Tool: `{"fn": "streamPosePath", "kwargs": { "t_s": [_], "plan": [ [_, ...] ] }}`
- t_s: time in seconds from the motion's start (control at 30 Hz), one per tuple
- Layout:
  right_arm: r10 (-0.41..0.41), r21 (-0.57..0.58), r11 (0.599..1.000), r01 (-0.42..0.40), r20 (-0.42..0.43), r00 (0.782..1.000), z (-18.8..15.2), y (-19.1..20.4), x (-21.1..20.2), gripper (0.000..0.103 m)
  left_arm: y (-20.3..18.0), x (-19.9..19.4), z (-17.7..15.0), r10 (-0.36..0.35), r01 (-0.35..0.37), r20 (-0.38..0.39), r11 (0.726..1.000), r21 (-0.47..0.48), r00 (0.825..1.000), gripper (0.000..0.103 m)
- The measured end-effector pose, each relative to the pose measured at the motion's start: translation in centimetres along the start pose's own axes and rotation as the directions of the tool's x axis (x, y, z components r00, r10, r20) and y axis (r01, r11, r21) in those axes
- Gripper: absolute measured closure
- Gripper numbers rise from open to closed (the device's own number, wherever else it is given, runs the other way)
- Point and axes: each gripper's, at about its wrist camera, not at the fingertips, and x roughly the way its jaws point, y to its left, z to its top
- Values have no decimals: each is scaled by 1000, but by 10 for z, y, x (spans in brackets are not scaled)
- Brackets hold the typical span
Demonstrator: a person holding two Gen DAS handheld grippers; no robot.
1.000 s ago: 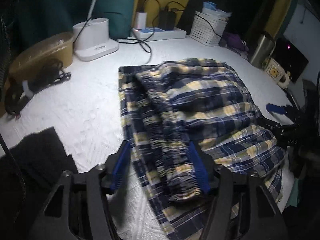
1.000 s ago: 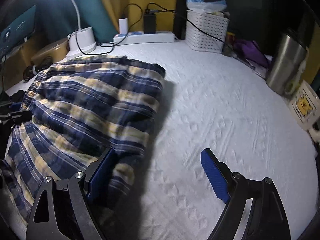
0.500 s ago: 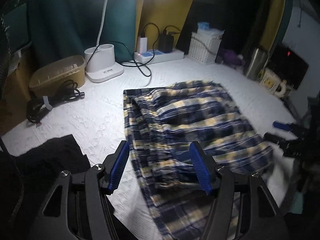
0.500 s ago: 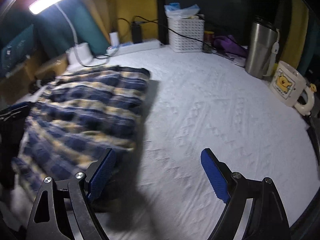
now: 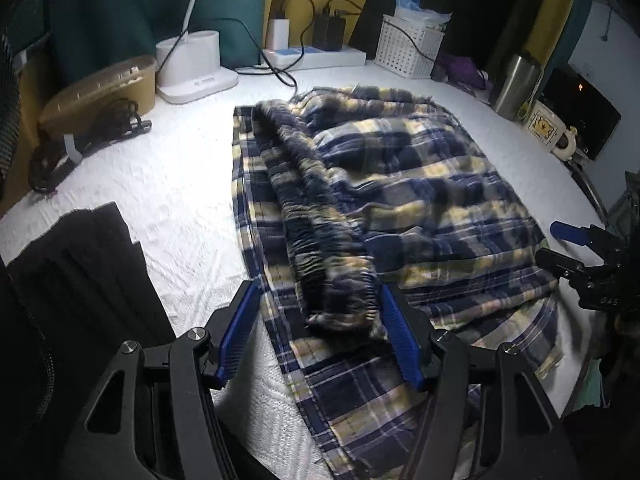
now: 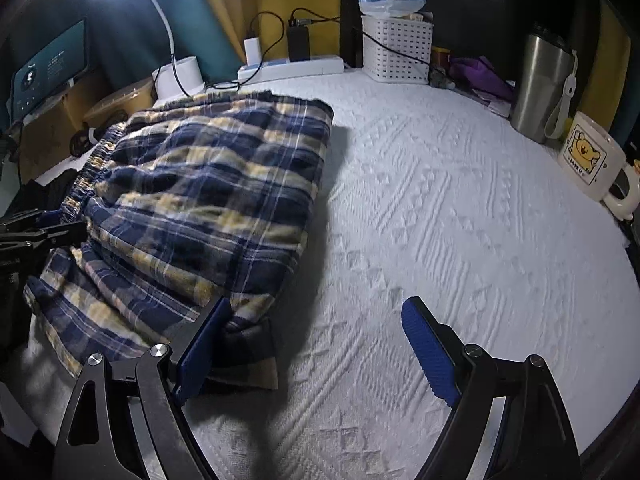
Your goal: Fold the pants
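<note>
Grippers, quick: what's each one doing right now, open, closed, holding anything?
Left gripper: jaws open, straddling the plaid pants waistband, not clamped.
Right gripper: jaws open wide, holding nothing, at the pants' edge.

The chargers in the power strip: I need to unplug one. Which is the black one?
The black charger is the one nearer the white basket. The white charger sits on the lamp-base side of the power strip.
</note>
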Motion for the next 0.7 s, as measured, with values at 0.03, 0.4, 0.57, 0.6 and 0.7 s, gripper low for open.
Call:
{"fn": "streamPosePath", "kwargs": {
  "t_s": [0.03,0.4,0.57,0.6,0.7],
  "plan": [
    [-2,-7,1000,2,3,1000,-1,0,0,16,-1,0,-1,5,-5,-1,1000,10,1000,39],
    [7,-22,1000,-7,29,1000,-10,-4,-6,16,1,-1,-2,37,-37,-3,998,51,999,38],
    [39,-6,999,-38,38,999,-12,-12,-12,16,1,-3,0,31,-30,-14,999,32,999,38],
    [43,-3,999,-43,41,998,-11,-15,-14,16,2,-6,1,23,-23,-6,1000,17,1000,38],
    [39,-3,999,-39,62,997,-6,-22,-23,16,4,-17,6,23,-23,29,1000,0,999,38]
  ]
}}
